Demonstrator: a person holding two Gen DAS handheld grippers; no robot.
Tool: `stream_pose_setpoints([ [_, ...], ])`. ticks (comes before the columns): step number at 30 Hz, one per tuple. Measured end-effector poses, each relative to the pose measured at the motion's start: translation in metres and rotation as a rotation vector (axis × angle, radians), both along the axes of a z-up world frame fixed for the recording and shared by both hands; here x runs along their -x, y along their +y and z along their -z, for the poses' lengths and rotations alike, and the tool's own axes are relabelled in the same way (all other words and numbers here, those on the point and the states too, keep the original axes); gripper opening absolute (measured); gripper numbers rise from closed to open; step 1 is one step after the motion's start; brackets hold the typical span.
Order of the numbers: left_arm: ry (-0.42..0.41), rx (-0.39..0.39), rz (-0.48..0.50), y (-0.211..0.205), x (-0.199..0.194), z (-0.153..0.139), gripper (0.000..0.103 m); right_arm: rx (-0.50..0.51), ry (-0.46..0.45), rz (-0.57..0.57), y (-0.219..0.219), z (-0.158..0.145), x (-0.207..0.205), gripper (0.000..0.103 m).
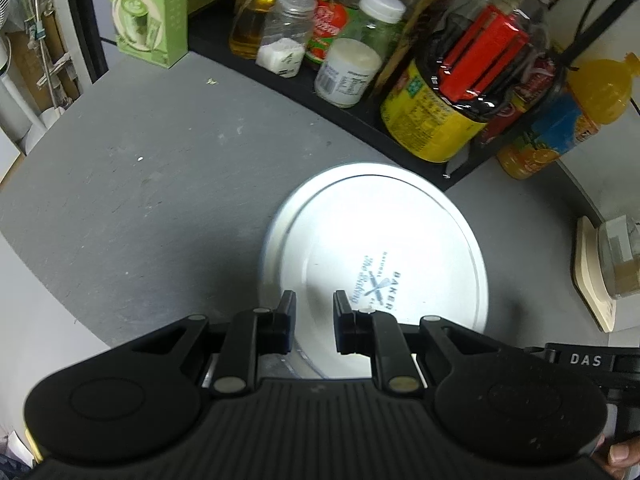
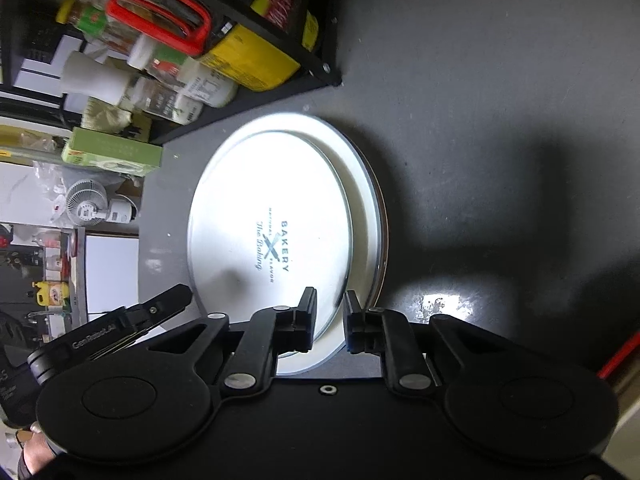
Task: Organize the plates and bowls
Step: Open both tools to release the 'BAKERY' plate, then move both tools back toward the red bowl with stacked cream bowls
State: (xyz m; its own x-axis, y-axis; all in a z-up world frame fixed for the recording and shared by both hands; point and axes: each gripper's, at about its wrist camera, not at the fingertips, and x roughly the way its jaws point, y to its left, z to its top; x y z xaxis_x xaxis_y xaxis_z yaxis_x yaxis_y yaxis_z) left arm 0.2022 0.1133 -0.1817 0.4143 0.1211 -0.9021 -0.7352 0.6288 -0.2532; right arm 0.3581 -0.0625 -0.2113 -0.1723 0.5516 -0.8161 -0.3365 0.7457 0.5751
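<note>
While both grippers straddle the near rim of the plate, fingers spread, your right gripper sits nearer than the left gripper.

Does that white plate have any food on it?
No. The white plate is bare apart from a printed "BAKERY" logo in its middle.
</note>
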Motion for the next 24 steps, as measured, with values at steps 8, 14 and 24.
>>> stream_pose_setpoints([
  [8,-0.025,-0.036,0.065,-0.035,-0.020,-0.018,0.054,-0.027,-0.124,0.026,-0.034,-0.035,-0.006,0.048],
  [14,-0.043,-0.056,0.130,-0.068,-0.036,-0.029,0.068,-0.055,-0.227,0.055,-0.070,-0.061,-0.006,0.070],
  [24,-0.073,-0.077,0.228,-0.132,-0.060,-0.042,0.081,-0.058,-0.361,0.110,-0.139,-0.087,0.001,0.094],
])
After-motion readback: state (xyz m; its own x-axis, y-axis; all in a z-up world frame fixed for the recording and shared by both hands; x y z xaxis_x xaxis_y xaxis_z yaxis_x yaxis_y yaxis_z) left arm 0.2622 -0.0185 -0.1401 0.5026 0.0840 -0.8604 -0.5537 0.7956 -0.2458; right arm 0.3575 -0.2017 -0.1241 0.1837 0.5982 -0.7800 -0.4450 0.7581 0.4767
